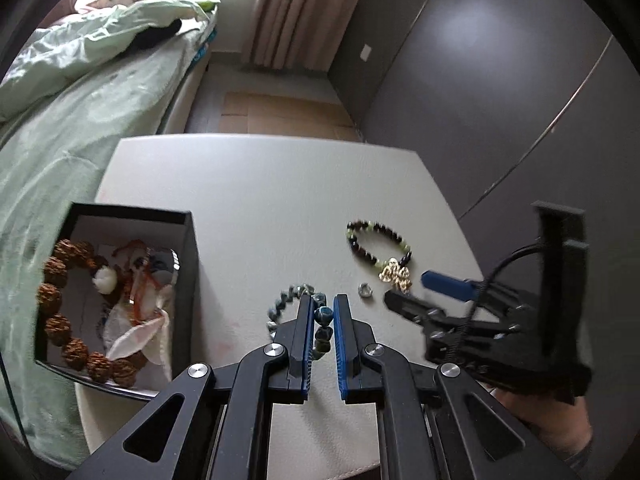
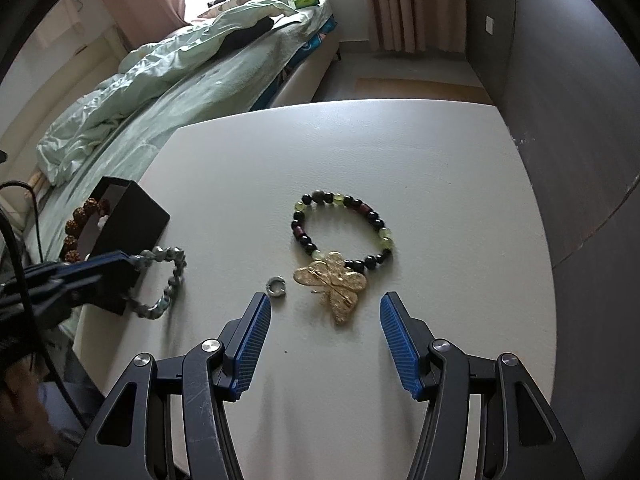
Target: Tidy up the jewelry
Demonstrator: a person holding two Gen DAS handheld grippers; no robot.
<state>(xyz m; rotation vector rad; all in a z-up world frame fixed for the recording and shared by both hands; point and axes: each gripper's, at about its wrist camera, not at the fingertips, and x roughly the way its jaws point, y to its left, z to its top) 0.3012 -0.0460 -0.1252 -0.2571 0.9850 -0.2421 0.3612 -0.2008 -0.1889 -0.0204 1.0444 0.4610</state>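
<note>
The grey-blue bead bracelet (image 1: 320,320) is between the blue pads of the left gripper (image 1: 323,312) in the left wrist view; the jaws are almost together and pinch one side of its loop, and the rest of the loop curves out to the left above the white table (image 1: 248,208); whether that free part touches the table I cannot tell. To the left stands a black box (image 1: 188,256), open on top; inside it lie a bracelet of big brown rough beads (image 1: 60,320), a white bead and some red cord with pale cloth, a little blurred. To the right lie a small silver ring (image 1: 365,290), a dark and green bead bracelet (image 1: 376,246) and a gold brooch (image 1: 396,276), which rests on the near edge of that bracelet; the right gripper (image 1: 404,292) comes in from the right, close to the brooch, with its jaws apart.

In the right wrist view the right gripper (image 2: 325,320) has its jaws spread wide and nothing is between them; the gold brooch (image 2: 332,284) lies just beyond the fingertips, shaped like a butterfly, and overlaps the dark and green bead bracelet (image 2: 304,236); the silver ring (image 2: 275,285) lies just left of it, apart from it. At the left the left gripper (image 2: 128,258) pinches the grey-blue bead bracelet (image 2: 172,276), which hangs as a loop in front of the black box (image 2: 132,216); brown beads (image 2: 76,224) show over the wall of the box.
</note>
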